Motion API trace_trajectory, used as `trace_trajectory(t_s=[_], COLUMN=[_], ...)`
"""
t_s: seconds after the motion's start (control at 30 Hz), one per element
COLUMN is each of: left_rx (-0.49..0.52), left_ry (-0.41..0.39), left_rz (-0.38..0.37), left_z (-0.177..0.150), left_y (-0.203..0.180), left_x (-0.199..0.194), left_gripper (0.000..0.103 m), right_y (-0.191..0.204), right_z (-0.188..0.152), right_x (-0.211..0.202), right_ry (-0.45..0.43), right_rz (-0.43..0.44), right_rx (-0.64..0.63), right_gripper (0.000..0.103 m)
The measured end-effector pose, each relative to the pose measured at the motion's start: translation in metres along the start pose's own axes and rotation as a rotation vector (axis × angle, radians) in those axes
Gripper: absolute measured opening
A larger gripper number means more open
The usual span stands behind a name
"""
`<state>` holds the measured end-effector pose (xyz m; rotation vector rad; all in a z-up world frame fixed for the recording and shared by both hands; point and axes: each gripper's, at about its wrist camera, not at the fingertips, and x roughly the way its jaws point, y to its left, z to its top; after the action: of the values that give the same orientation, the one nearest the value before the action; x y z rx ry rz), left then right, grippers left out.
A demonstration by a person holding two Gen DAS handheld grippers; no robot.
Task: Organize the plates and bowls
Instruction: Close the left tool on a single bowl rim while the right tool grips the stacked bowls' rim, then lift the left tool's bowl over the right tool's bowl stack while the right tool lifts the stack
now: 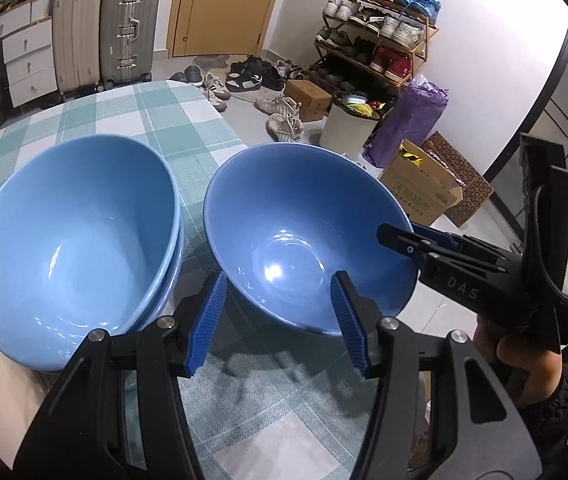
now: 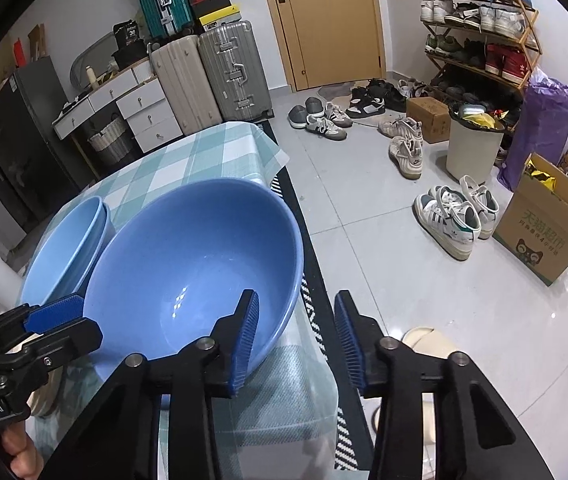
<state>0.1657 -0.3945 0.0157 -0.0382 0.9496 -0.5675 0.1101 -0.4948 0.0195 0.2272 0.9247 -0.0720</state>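
Off the left gripper's (image 1: pixel 277 320) left finger sits a stack of blue bowls (image 1: pixel 79 248) on a table (image 1: pixel 131 120) covered in a green and white checked cloth. Straight ahead of it a single blue bowl (image 1: pixel 304 232) stands near the table's edge, just beside the stack; the left gripper is spread wide, its right finger over the bowl's near rim and its left finger outside the wall, gripping nothing. To that gripper's right, the right gripper (image 2: pixel 296 340) reaches in at the bowl's far-side rim. In its own view it is released too, its left finger inside the rim and its right finger out past the table edge, over a striped rug (image 2: pixel 316 312) and grey floor tiles. Beyond the table stand a white drawer unit (image 2: pixel 139 108), upright suitcases (image 2: pixel 207 76) and a wooden door (image 2: pixel 328 20). Further right are scattered shoes (image 2: pixel 404 144), a full shoe rack (image 2: pixel 480 28), a white bin (image 2: pixel 472 152), a purple bag (image 2: pixel 540 128) and an open cardboard box (image 2: pixel 548 228).
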Motion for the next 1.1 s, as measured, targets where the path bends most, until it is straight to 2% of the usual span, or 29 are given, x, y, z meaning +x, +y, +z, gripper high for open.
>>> trace_trajectory(t_s=[0.2,0.43,1.1], left_rx=[0.010,0.022,0.068], left_ry=[-0.010,-0.018,-0.053], left_rz=[0.023,0.046,0.023], left_z=[0.001,-0.002,-0.009], left_y=[0.002,0.003,-0.005], left_x=[0.003,0.002,-0.011], left_gripper=[0.046,0.032,0.032], right_y=[0.003,0.008,0.024], right_z=[0.000,0.000,-0.007], right_x=[0.000,0.001,-0.015], right_ry=[-0.004,-0.001,-0.025], right_rz=[0.001,-0.007,-0.061], right_rx=[-0.021,-0.030,-0.065], right_gripper=[0.030,0.021,0.021])
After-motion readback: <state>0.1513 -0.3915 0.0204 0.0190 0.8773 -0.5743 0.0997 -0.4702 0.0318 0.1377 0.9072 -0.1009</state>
